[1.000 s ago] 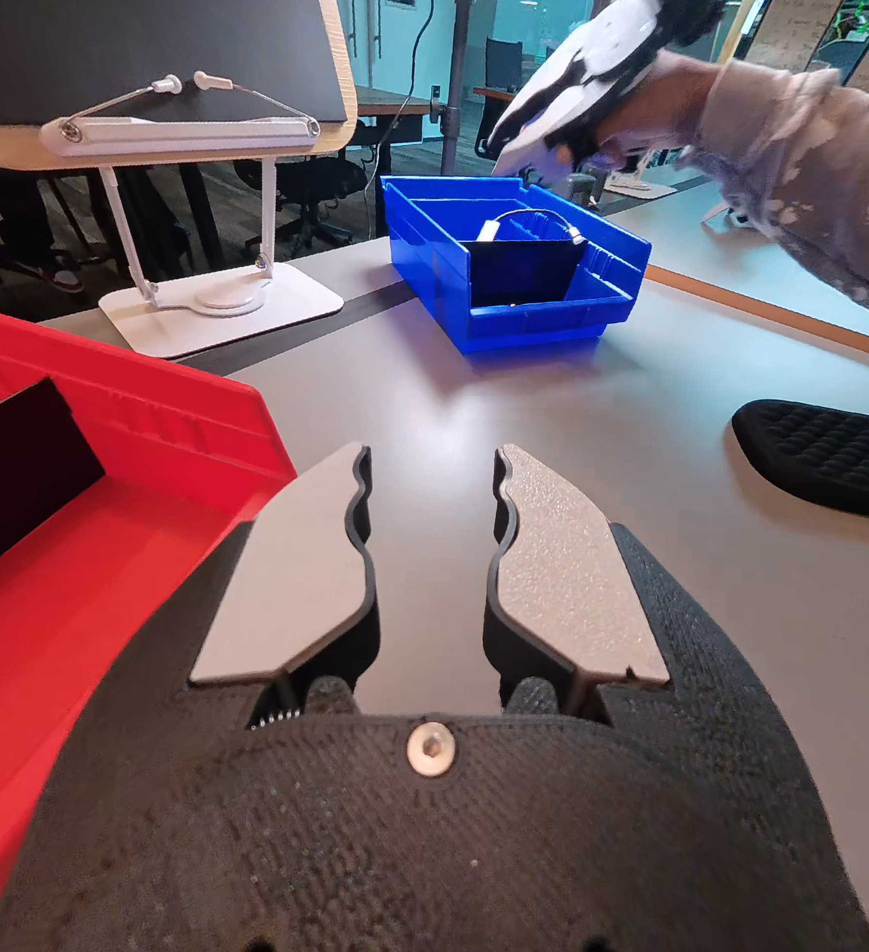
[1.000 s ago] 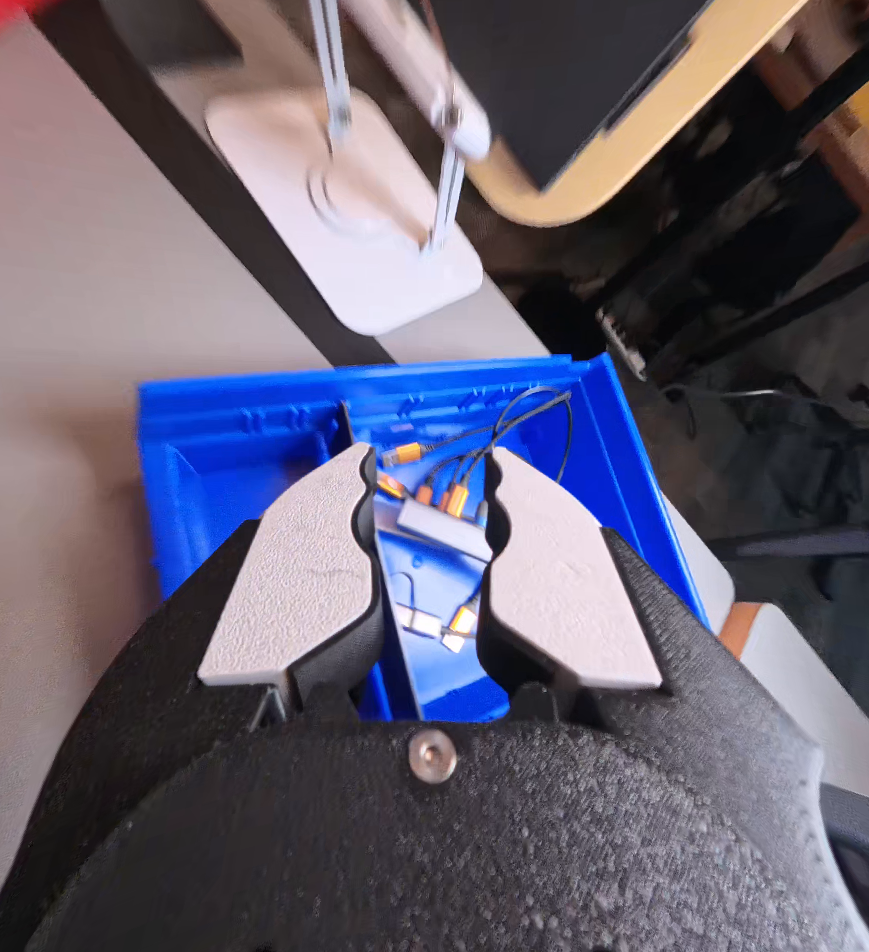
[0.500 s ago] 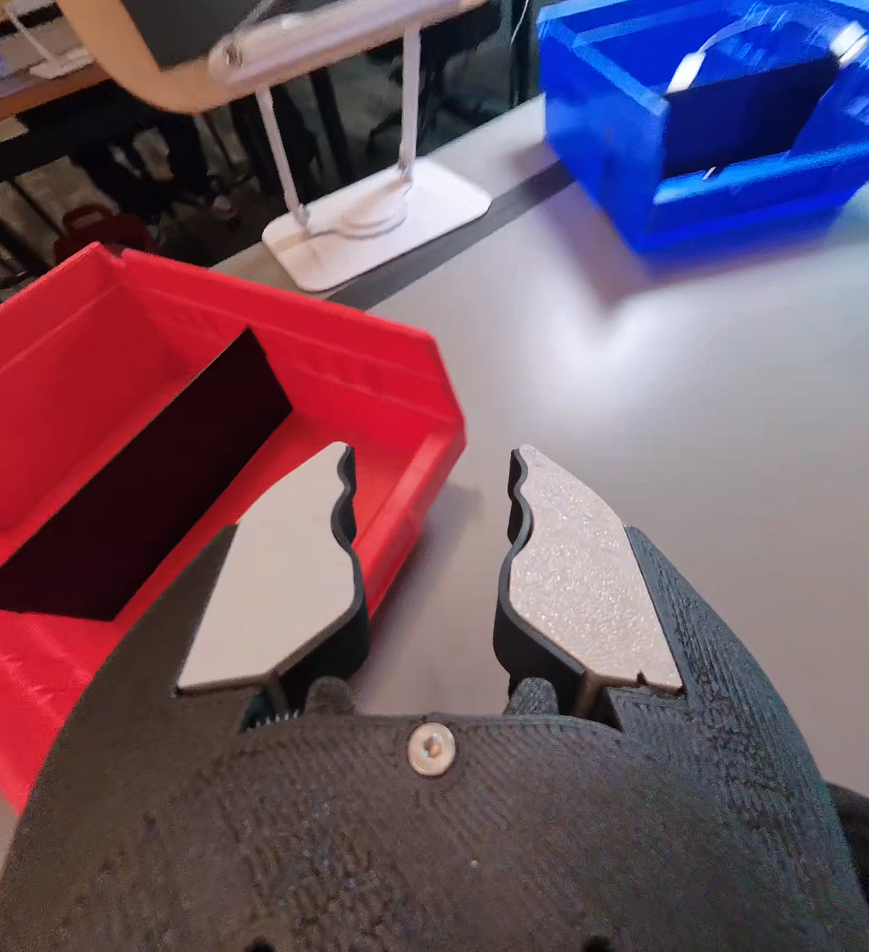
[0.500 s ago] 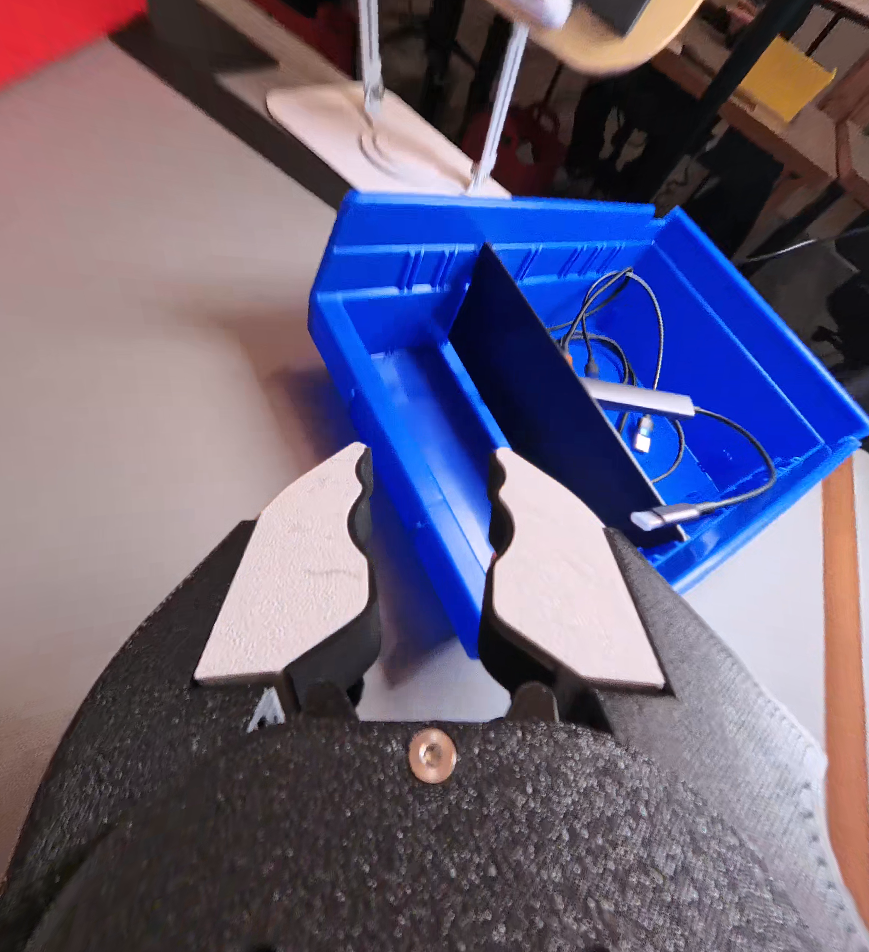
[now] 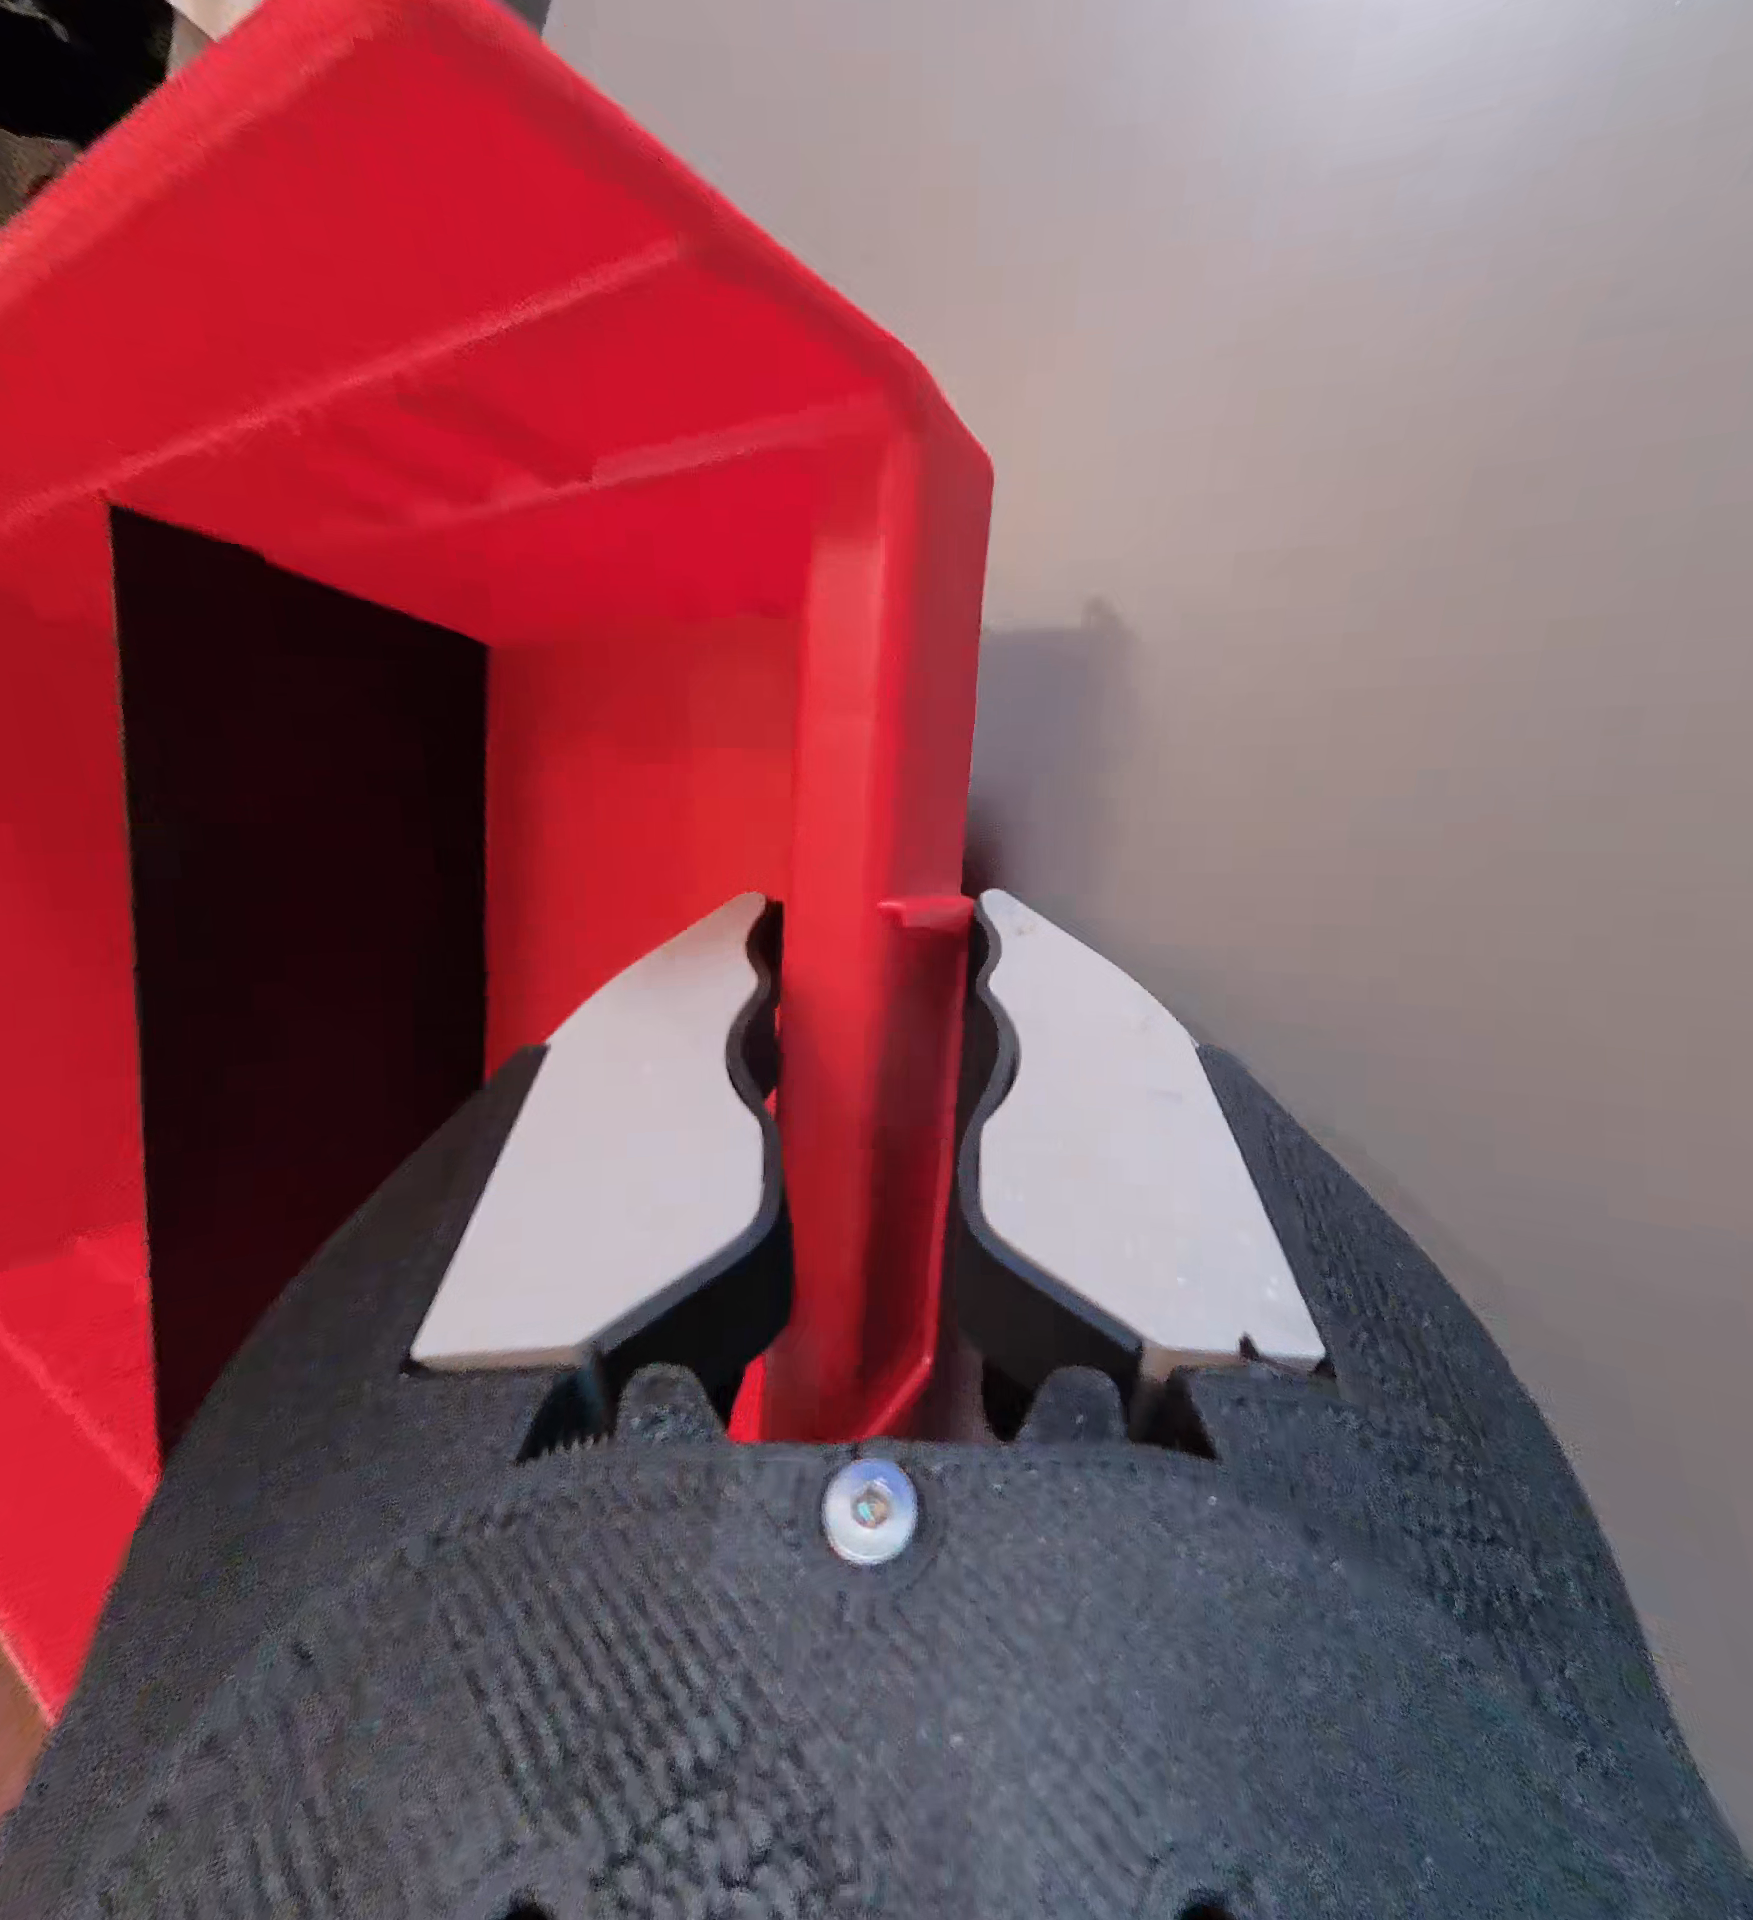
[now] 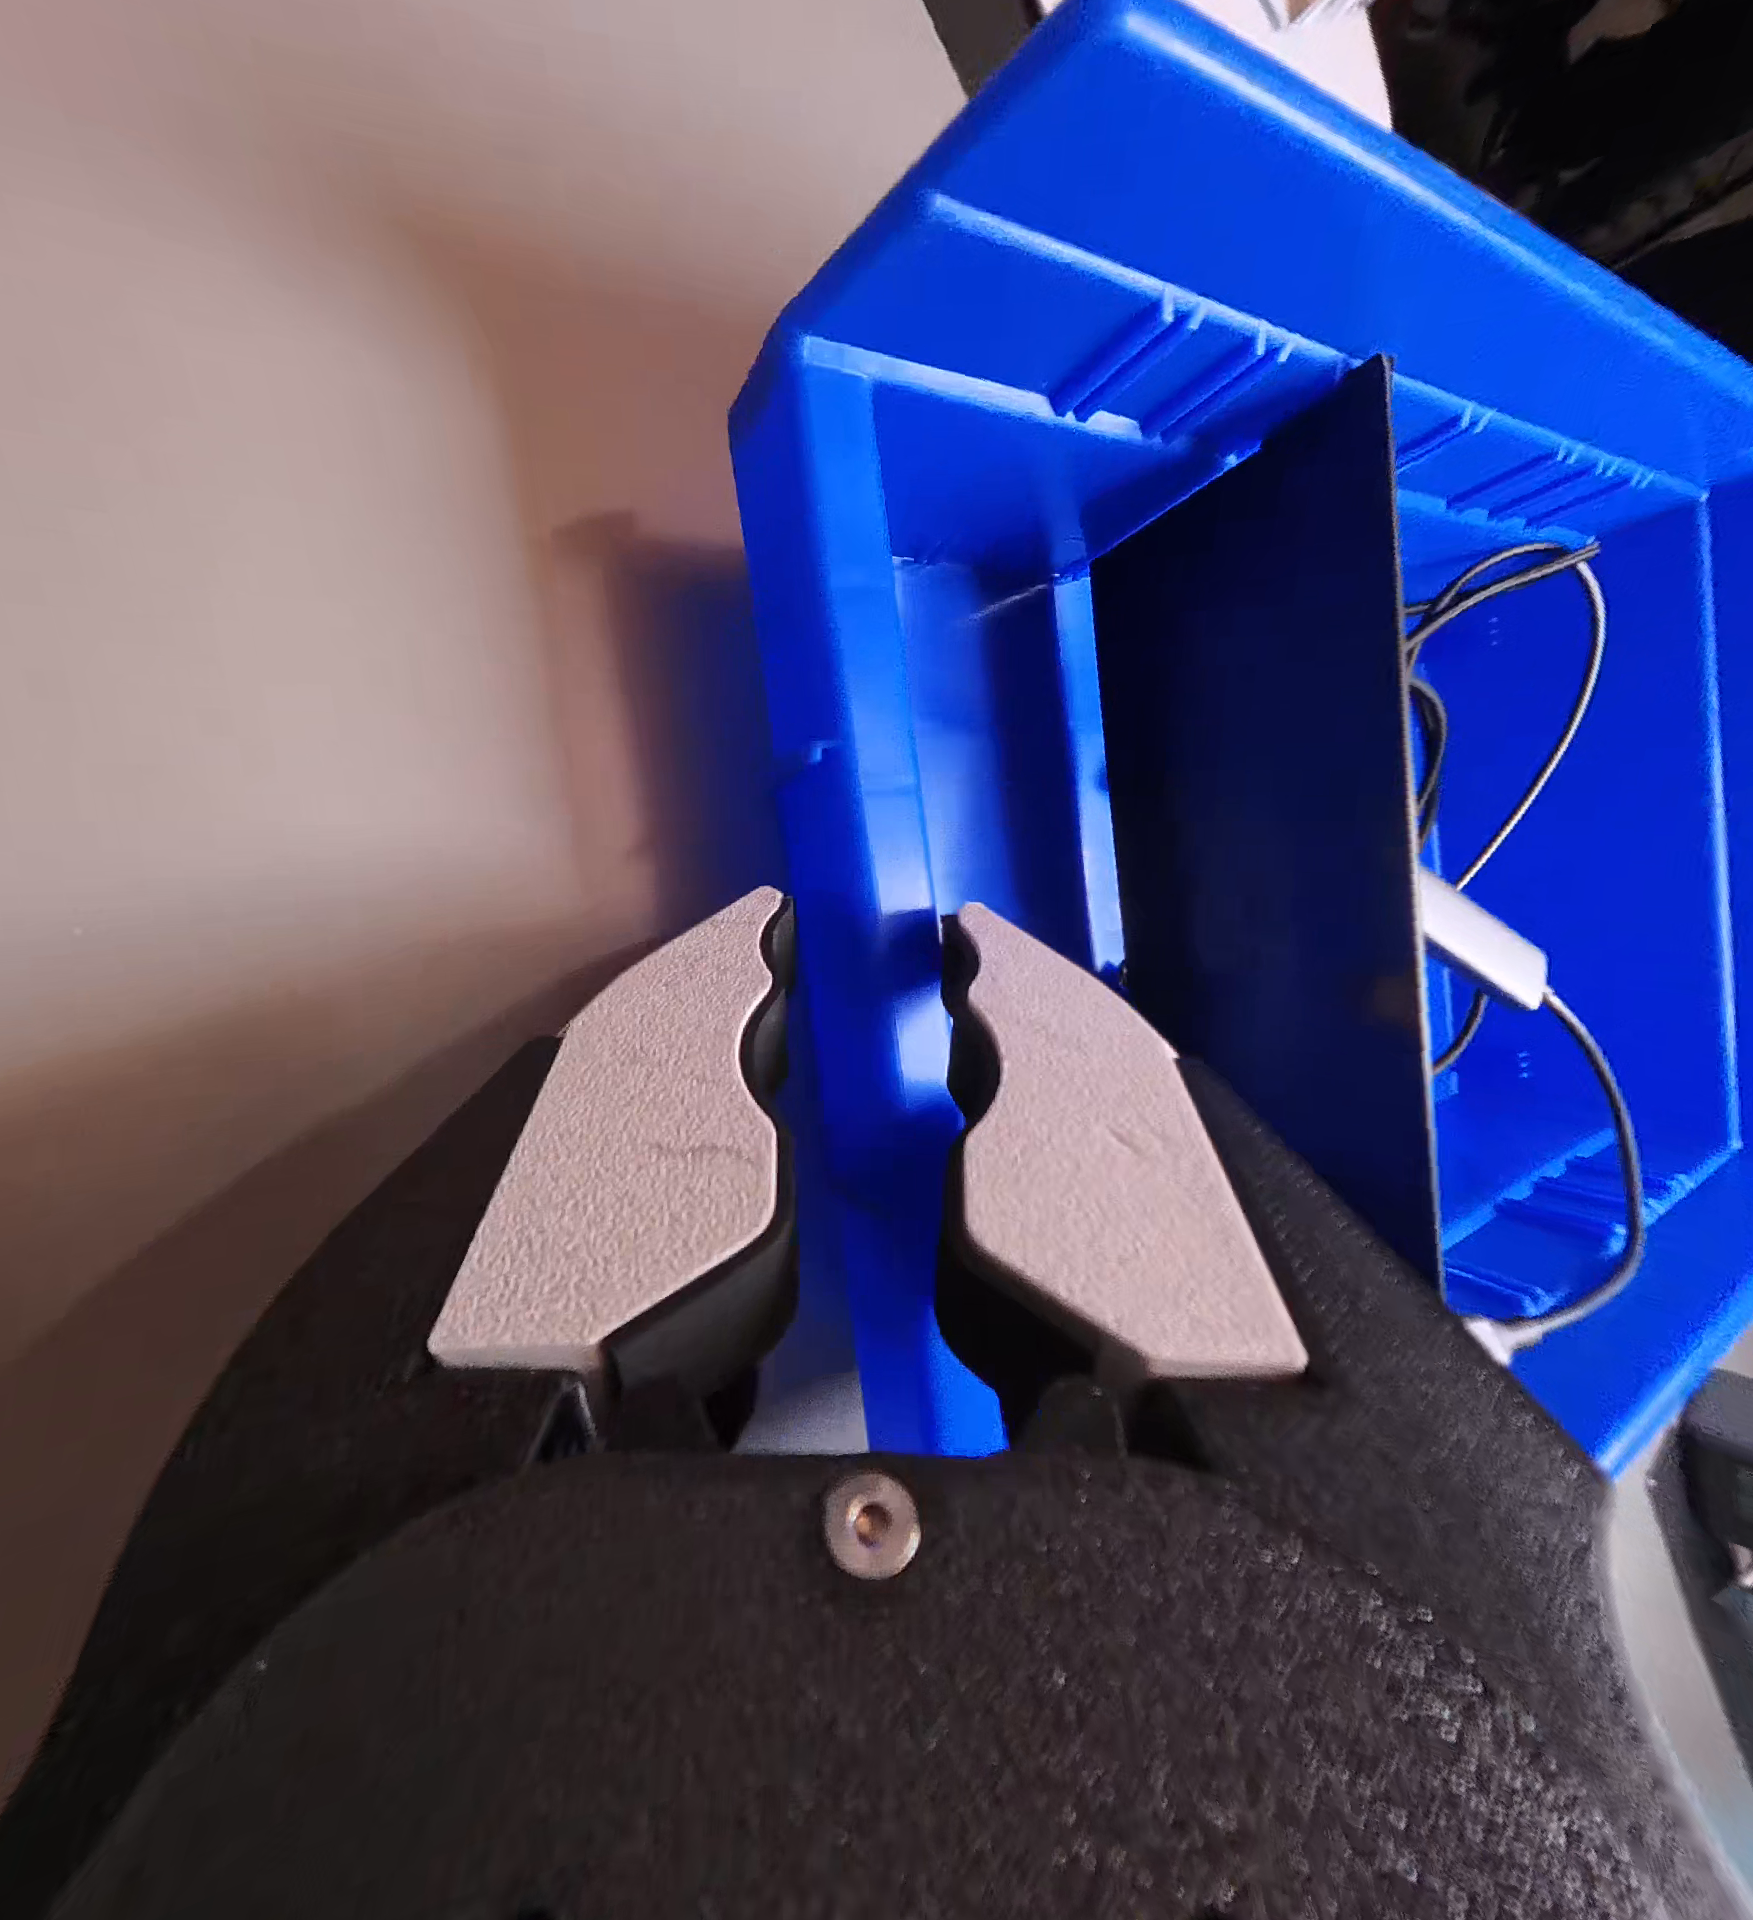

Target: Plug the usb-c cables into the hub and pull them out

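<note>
Both bins gripped by their walls

Our left gripper (image 5: 872,1049) pinched the red bin (image 5: 539,416); our right gripper (image 6: 867,1049) pinched the blue bin (image 6: 1215,260), hub (image 6: 1480,940) and cables (image 6: 1568,748) beyond its divider (image 6: 1256,831). We judged slow, level pulls best.

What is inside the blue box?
The blue box has a dark divider standing in the middle. On its far side lie thin black cables and a small silvery hub, partly hidden by the divider. The near side looks empty, though the right tongs cover its end.
</note>
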A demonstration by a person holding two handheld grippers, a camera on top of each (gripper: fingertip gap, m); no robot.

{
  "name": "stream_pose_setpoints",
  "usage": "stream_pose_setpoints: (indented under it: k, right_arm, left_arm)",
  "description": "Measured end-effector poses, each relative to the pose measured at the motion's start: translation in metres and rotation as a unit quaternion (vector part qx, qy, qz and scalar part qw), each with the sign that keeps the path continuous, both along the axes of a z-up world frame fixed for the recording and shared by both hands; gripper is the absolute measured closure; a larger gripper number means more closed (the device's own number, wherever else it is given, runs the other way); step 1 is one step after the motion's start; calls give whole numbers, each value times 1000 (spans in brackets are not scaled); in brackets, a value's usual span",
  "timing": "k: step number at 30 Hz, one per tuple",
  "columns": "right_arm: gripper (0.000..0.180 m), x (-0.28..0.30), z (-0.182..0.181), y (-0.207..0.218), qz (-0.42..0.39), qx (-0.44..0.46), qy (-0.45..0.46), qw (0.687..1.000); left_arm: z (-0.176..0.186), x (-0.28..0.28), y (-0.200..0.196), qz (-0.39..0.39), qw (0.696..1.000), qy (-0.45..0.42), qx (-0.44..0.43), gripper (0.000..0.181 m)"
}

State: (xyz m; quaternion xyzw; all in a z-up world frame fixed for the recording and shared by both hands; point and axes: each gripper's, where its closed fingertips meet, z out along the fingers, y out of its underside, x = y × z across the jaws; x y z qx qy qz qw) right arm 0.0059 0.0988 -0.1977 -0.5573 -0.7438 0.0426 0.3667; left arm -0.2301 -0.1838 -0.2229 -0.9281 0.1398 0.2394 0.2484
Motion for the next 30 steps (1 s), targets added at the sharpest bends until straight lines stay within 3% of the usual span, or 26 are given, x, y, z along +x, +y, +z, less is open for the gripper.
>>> stream_pose_setpoints:
  k: [4,16,18,22,27,30]
  right_arm:
    - [153,7,0,-24,35,0,-12,999]
    - [153,73,3,-132,131,8,-15,991]
    - [148,89,13,-151,134,3,15,991]
    - [152,129,60,-197,138,-103,164,971]
    - [157,184,96,-151,2,-123,318,940]
    - [147,200,93,-97,-119,-127,363,915]
  left_arm:
    - [0,22,11,-31,1000,-1,0,148]
    - [4,145,90,-292,956,10,27,146]
    - [8,149,100,-282,958,-7,46,140]
    - [33,157,96,-251,959,-66,118,134]
    - [65,191,76,-209,938,-203,187,132]
    - [79,224,73,-158,899,-323,248,133]
